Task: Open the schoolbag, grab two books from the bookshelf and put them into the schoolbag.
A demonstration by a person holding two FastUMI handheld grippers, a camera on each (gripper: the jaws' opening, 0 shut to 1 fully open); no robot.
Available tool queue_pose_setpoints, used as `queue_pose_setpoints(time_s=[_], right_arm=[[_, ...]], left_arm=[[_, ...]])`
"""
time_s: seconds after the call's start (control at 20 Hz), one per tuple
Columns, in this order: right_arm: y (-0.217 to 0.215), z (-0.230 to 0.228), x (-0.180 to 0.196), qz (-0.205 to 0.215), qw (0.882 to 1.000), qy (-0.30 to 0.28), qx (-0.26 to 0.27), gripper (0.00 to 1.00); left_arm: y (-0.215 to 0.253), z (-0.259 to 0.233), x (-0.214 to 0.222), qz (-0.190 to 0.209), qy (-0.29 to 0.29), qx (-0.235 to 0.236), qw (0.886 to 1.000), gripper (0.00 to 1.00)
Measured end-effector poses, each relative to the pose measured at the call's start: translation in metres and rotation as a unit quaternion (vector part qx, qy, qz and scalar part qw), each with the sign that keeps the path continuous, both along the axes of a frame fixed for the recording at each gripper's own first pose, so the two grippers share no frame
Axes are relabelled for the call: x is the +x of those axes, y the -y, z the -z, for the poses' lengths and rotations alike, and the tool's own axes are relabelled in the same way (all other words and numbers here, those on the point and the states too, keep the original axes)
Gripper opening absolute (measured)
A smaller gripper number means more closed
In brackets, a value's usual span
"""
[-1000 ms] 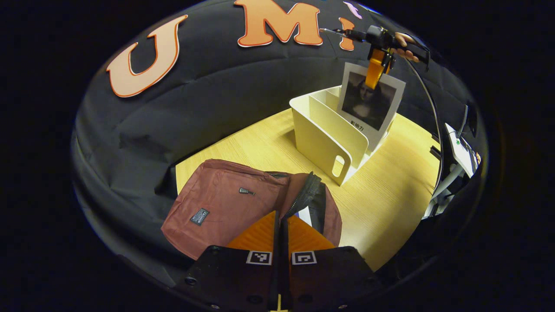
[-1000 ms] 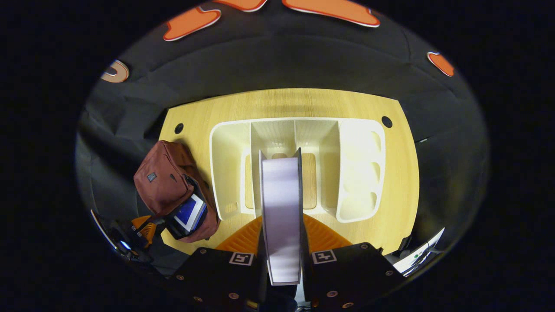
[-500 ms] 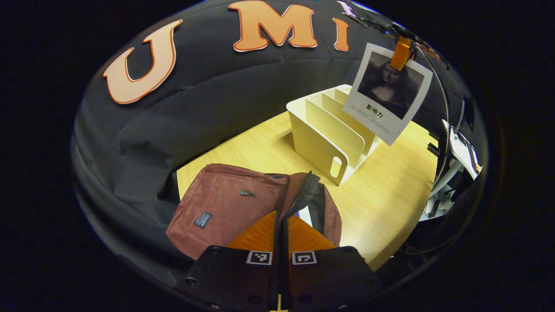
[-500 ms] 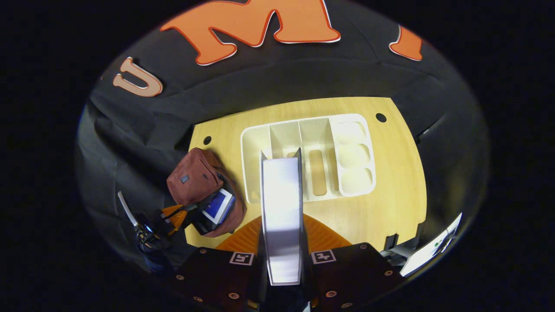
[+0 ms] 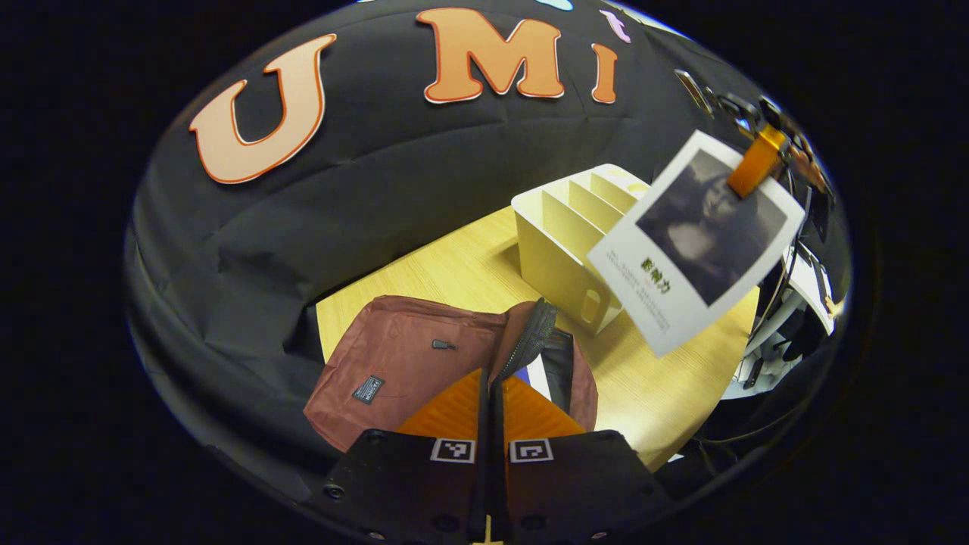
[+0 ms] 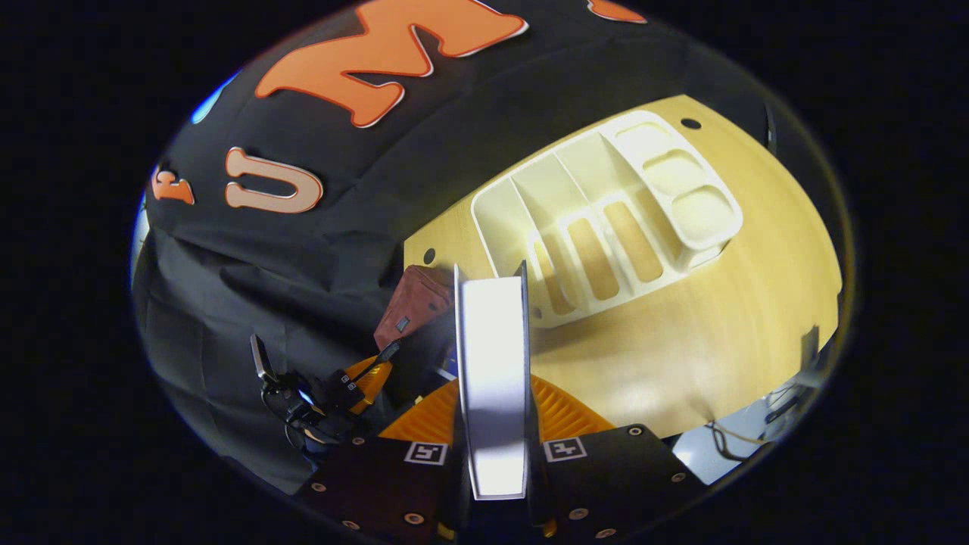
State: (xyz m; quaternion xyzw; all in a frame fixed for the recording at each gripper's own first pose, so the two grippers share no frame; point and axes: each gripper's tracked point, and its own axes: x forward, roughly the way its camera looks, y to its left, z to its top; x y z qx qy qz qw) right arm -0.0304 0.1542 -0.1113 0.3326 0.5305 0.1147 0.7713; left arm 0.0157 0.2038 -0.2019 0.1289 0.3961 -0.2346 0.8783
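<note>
The maroon schoolbag (image 5: 409, 363) lies on the wooden table with its zipper open, and a blue-and-white book (image 5: 539, 375) sits inside. My left gripper (image 5: 490, 372) is shut on the edge of the bag's opening flap. My right gripper (image 6: 490, 266) is shut on a white book (image 6: 492, 378), seen edge-on. From the left gripper view, that book (image 5: 696, 242), with a dark portrait on its cover, hangs tilted in the air from the right gripper (image 5: 757, 163), between the bag and the cream bookshelf (image 5: 575, 235). The bookshelf (image 6: 606, 219) lies below and ahead, and the bag (image 6: 412, 303) and left gripper (image 6: 363, 375) are at lower left.
The light wooden table (image 6: 681, 341) has bare room in front of the bookshelf and a small round hole (image 6: 690, 123) near its far corner. White equipment with cables (image 5: 802, 272) stands off the table's right edge. Black cloth wall surrounds the table.
My right gripper has lifted the portrait book up out of the bookshelf and carried it toward the bag, tilting it. The left gripper has kept its hold on the bag.
</note>
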Motion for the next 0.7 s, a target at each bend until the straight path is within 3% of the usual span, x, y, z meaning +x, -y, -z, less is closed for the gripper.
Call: queue_pose_setpoints(time_s=[0.25, 0.7], right_arm=[[-0.064, 0.036, -0.014, 0.001, 0.998, -0.016, 0.064, 0.31], [-0.133, 0.086, 0.005, 0.014, 0.997, -0.014, 0.081, 0.31]], left_arm=[[-0.007, -0.005, 0.004, -0.006, 0.000, -0.007, 1.000, 0.02], [-0.011, -0.017, 0.000, -0.006, 0.007, -0.007, 1.000, 0.02]])
